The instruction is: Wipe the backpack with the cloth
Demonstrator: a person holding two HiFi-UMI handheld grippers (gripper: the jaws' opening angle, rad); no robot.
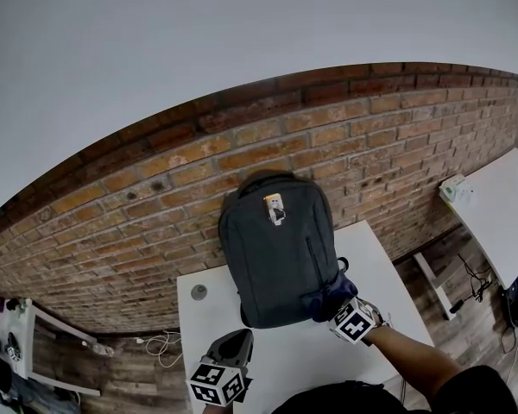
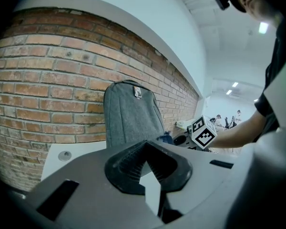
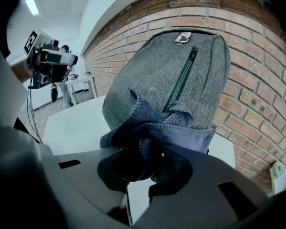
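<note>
Across the middle of the head view we are looking at a long red brick wall running from lower left to upper right, under a plain pale wall. Below it, at lower centre, we are facing a white table pushed up to the bricks. At the centre of that frame a grey backpack is standing upright on the table with its back to the wall, its zip running down the right half of its front.

Against the backpack's lower right corner we are pressing a dark blue cloth, bunched and folded. Our right gripper is clamping that cloth between its jaws, and in the right gripper view the fabric is spilling out above them and lying on the grey front just beside the zip.

At the bottom left of the head view our left gripper is hanging over the table's near part, apart from the backpack, its jaws drawn together at the tips with nothing between them.

Left of the backpack, a small grey round disc is lying on the tabletop.
</note>
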